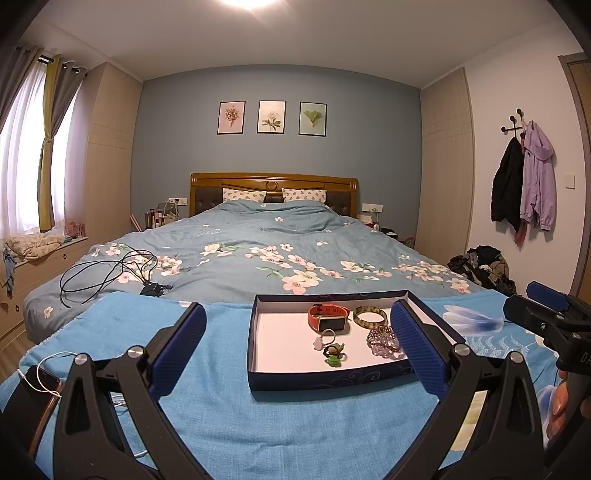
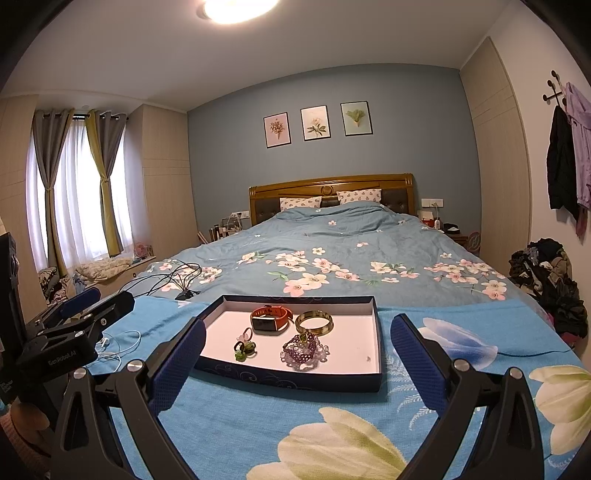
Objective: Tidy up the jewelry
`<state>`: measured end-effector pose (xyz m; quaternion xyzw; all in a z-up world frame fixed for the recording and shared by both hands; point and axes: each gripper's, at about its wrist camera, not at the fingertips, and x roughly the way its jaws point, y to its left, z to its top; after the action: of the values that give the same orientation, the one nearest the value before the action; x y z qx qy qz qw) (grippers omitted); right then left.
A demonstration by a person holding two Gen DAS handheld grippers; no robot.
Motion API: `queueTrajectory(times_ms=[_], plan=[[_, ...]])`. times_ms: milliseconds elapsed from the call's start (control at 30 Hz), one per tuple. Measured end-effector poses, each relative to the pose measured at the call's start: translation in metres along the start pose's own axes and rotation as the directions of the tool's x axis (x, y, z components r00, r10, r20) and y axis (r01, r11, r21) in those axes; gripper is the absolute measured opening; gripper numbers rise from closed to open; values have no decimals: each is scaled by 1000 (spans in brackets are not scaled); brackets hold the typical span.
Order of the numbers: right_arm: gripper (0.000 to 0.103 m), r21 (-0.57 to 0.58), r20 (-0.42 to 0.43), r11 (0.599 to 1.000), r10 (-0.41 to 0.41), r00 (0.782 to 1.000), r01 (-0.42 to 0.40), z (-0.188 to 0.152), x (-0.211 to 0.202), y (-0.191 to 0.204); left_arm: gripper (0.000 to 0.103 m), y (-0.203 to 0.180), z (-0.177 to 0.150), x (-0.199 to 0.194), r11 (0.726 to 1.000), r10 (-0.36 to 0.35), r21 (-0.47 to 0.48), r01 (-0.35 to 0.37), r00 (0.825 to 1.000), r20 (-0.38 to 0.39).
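A blue-grey wall (image 1: 280, 155) carries three framed flower prints (image 1: 272, 117) above a wooden headboard (image 1: 274, 182). The bed (image 1: 258, 251) wears a blue floral duvet. Pale wardrobes (image 1: 110, 155) flank it. Grey and yellow curtains (image 2: 99, 184) frame a bright window; a ceiling lamp (image 2: 240, 9) glows overhead. Coats (image 1: 524, 177) hang on wall hooks.

Glossy bangle (image 2: 314, 322), perhaps metal

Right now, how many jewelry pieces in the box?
5, all in the box: watch back-centre, bangle to its right, beaded bracelet front-right, pink ring and green ring front-left.
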<state>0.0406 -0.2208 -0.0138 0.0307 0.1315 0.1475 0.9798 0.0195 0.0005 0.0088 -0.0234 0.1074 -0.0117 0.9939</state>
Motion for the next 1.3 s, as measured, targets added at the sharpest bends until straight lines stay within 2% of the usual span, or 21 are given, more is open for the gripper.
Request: queueTrajectory(times_ms=[1300], plan=[[97, 2, -2, 1000, -3, 1000, 3, 2, 1, 0, 98, -1, -4, 1, 1000, 4, 7, -4, 1000, -4]])
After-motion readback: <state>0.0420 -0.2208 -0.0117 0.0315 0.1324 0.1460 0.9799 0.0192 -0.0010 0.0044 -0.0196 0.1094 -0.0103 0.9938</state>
